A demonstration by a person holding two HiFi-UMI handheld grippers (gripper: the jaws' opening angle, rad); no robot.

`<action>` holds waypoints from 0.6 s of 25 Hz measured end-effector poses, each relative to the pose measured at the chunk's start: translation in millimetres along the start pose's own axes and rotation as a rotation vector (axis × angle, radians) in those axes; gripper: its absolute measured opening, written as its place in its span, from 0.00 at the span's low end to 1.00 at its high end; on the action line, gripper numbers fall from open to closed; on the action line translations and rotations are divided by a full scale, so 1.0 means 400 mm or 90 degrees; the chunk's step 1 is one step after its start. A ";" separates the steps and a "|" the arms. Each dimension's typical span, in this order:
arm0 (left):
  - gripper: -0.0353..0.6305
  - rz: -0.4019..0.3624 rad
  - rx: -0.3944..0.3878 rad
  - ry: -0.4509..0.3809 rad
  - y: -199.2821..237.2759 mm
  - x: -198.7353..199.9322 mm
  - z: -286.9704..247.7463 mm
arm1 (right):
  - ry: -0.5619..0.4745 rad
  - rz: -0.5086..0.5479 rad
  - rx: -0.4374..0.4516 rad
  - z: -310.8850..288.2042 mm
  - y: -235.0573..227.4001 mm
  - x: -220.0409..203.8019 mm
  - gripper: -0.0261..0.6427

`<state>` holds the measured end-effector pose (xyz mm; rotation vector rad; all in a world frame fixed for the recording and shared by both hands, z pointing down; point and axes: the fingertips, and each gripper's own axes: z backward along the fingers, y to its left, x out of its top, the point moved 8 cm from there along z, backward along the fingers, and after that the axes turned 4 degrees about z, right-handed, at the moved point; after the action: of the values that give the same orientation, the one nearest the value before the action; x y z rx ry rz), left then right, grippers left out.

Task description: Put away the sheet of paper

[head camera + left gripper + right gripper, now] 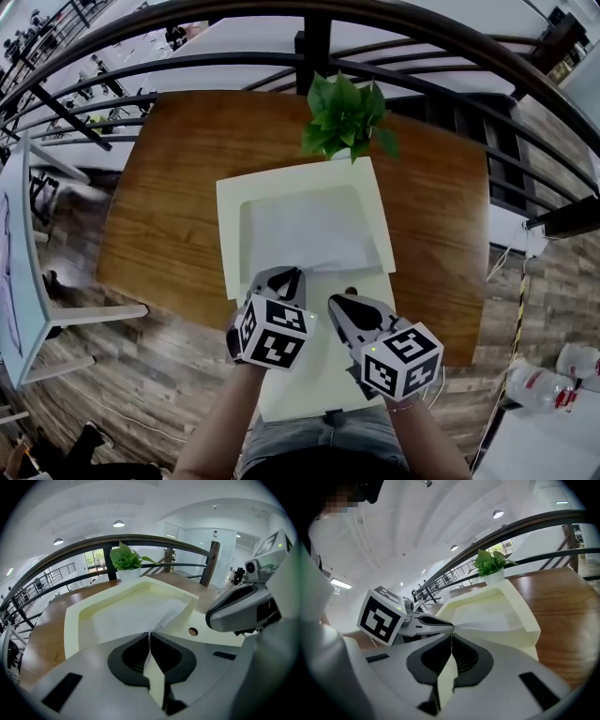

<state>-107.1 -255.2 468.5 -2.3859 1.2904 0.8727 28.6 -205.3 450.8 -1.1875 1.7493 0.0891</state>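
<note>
Two pinches on one sheet of paper (305,230): left gripper (289,274) and right gripper (342,302) side by side, jaws of each closed tight on sheet's near edge. Probably gripped at two spots to hold thin sheet taut, no sag or crease. Far part lying in recess of cream tray (230,202) on wooden worktop (159,197), near edge lifted. Potted plant (345,117) at tray's far end, clear of paper. Seemingly late in task: lower, then release.
</note>
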 end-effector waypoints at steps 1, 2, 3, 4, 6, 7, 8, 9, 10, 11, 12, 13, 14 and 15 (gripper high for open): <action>0.08 -0.001 0.004 0.002 0.001 0.001 -0.001 | 0.000 -0.001 0.000 -0.001 0.000 0.000 0.08; 0.08 -0.001 0.008 0.003 0.003 0.001 -0.002 | -0.001 -0.004 0.000 -0.002 0.000 0.000 0.08; 0.08 0.001 0.011 0.003 0.004 0.002 -0.004 | -0.002 -0.007 -0.001 -0.003 0.000 0.000 0.08; 0.08 0.004 0.013 0.002 0.006 0.003 -0.005 | -0.002 -0.009 -0.001 -0.003 0.000 0.000 0.08; 0.08 0.012 0.018 0.001 0.008 0.008 -0.010 | -0.002 -0.012 -0.003 -0.003 0.000 -0.002 0.08; 0.08 0.014 0.021 0.001 0.009 0.010 -0.013 | -0.002 -0.014 -0.004 -0.003 0.000 -0.003 0.08; 0.08 0.014 0.024 0.001 0.009 0.013 -0.016 | -0.002 -0.016 -0.004 -0.003 0.000 -0.004 0.08; 0.08 0.013 0.026 0.001 0.009 0.015 -0.019 | -0.003 -0.019 -0.003 -0.003 0.000 -0.005 0.08; 0.08 0.011 0.029 0.001 0.008 0.016 -0.022 | -0.003 -0.022 -0.004 -0.002 0.000 -0.006 0.08; 0.08 0.009 0.030 0.002 0.008 0.017 -0.025 | -0.004 -0.024 -0.005 -0.001 0.000 -0.006 0.08; 0.08 0.008 0.031 0.004 0.008 0.016 -0.028 | -0.004 -0.024 -0.006 0.000 0.000 -0.007 0.08; 0.08 0.008 0.032 0.006 0.010 0.015 -0.031 | -0.004 -0.025 -0.007 0.001 0.000 -0.007 0.08; 0.08 0.010 0.031 0.007 0.012 0.013 -0.034 | -0.005 -0.026 -0.007 0.001 0.000 -0.008 0.08; 0.08 0.016 0.029 0.008 0.014 0.012 -0.036 | -0.005 -0.027 -0.006 0.001 0.000 -0.009 0.08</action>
<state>-104.5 -268.8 476.7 -2.3492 1.3326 0.8277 29.0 -202.7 453.2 -1.2292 1.7167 0.0766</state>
